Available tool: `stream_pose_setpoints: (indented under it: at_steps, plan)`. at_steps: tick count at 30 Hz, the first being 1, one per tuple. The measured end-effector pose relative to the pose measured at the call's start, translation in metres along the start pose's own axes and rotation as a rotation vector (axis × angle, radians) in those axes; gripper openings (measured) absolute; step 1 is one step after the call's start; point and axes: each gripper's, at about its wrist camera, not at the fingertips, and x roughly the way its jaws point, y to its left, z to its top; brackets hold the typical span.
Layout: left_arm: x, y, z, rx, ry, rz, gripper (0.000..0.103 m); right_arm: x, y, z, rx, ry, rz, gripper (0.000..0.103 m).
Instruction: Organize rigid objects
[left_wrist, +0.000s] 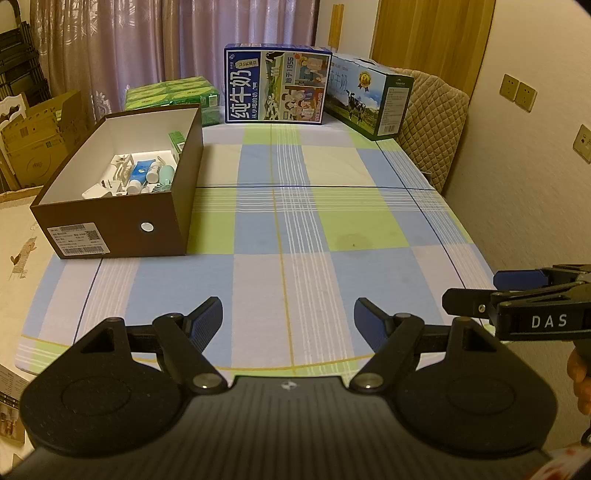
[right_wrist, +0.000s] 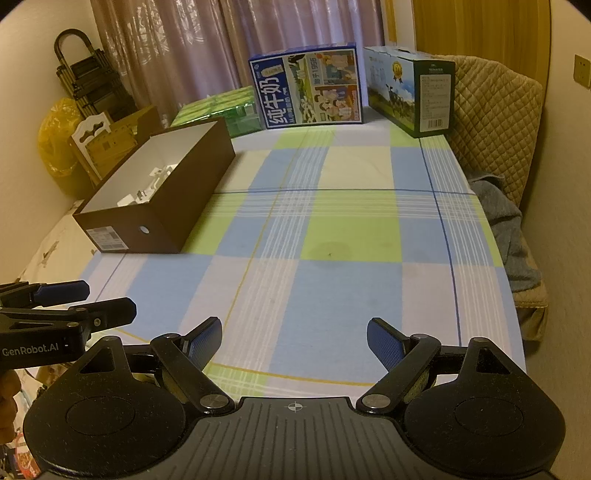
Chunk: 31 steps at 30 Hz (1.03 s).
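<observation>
Worktop (left_wrist: 295, 229): covered by a checked cloth in blue, green and white; the middle and near part bare.

Shoe box (left_wrist: 122, 221): brown outside, white inside, lid off, at the left side of the worktop, its labelled short end toward the cameras. Contents, seen from the left wrist view: small rigid items gathered on the floor of the box, among them a white and blue tube (left_wrist: 139, 171), a pale green bottle (left_wrist: 166, 174), white plastic pieces (left_wrist: 118, 168) and a small green carton (left_wrist: 176, 142) standing against the right wall. From the right wrist view only the white pieces show.

Milk carton, blue (left_wrist: 277, 86): upright at the far edge, printed face forward.

Milk carton with cow picture (left_wrist: 369, 96): just right of the blue one, angled.

Green packs (left_wrist: 173, 94): stacked behind the shoe box at the far edge.

Chair (left_wrist: 432, 122): quilted tan cover, at the far right corner.

Left gripper (left_wrist: 288, 321): over the near edge of the worktop, jaws apart, nothing between them.

Right gripper (right_wrist: 293, 339): beside it on the right, over the near edge, jaws apart, nothing between them.
</observation>
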Motion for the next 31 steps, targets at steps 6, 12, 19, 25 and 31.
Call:
stream_pose_setpoints:
  at_steps: [6,12,19,25,31]
  plan:
    - [0.001,-0.001,0.001,-0.002,0.001,0.002,0.076,0.004,-0.004,0.0,0.0,0.004,0.004,0.083]
    - [0.002,-0.002,0.001,-0.003,0.001,0.003,0.076,0.004,-0.004,0.0,0.001,0.005,0.004,0.083]
    - [0.005,-0.004,0.002,-0.007,0.002,0.007,0.076,0.004,-0.006,0.001,0.001,0.005,0.004,0.083]
    - [0.006,-0.005,0.003,-0.008,0.0,0.006,0.076,0.006,-0.008,0.002,0.002,0.008,0.006,0.083]
    - [0.012,-0.01,0.005,-0.013,0.003,0.015,0.076,0.01,-0.013,0.005,0.0,0.012,0.012,0.083]
